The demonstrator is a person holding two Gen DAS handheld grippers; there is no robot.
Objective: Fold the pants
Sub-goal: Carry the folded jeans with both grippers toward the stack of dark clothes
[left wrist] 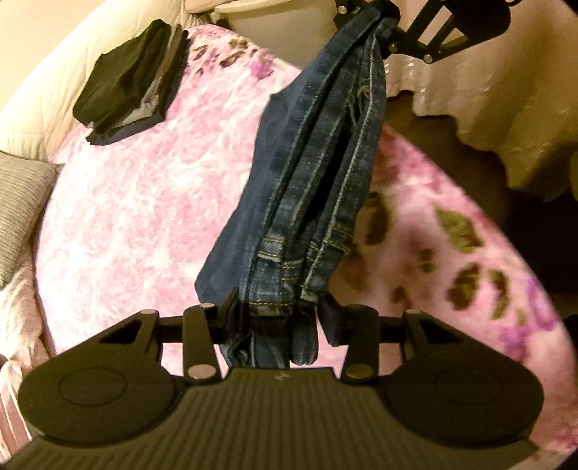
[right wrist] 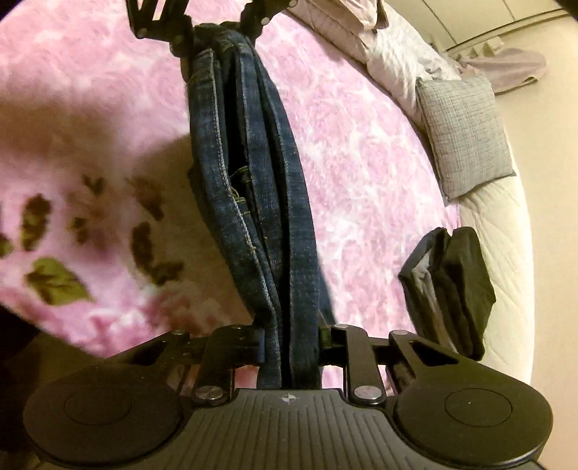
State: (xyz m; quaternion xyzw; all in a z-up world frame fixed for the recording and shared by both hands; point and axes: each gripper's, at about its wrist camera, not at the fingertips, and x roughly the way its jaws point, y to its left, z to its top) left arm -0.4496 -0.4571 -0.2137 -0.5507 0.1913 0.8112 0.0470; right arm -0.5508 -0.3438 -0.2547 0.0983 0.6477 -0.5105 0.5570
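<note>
Dark blue jeans [left wrist: 318,162] hang bunched lengthwise in the air, stretched between both grippers above a pink flowered blanket [left wrist: 144,199]. In the left wrist view my left gripper [left wrist: 280,314] is shut on the end with stitched hems, and my right gripper [left wrist: 383,21] shows at the top, clamped on the far end. In the right wrist view my right gripper [right wrist: 290,340] is shut on the jeans [right wrist: 253,180], with the left gripper [right wrist: 216,25] gripping the other end at the top. The denim sags slightly over the blanket [right wrist: 361,162].
A stack of folded dark clothes [left wrist: 133,79] [right wrist: 448,285] lies near the blanket's edge. A grey pillow [left wrist: 18,202] [right wrist: 466,133] rests against the white quilted mattress edge [right wrist: 505,235]. A cream cloth [left wrist: 487,101] hangs beyond a dark gap beside the bed.
</note>
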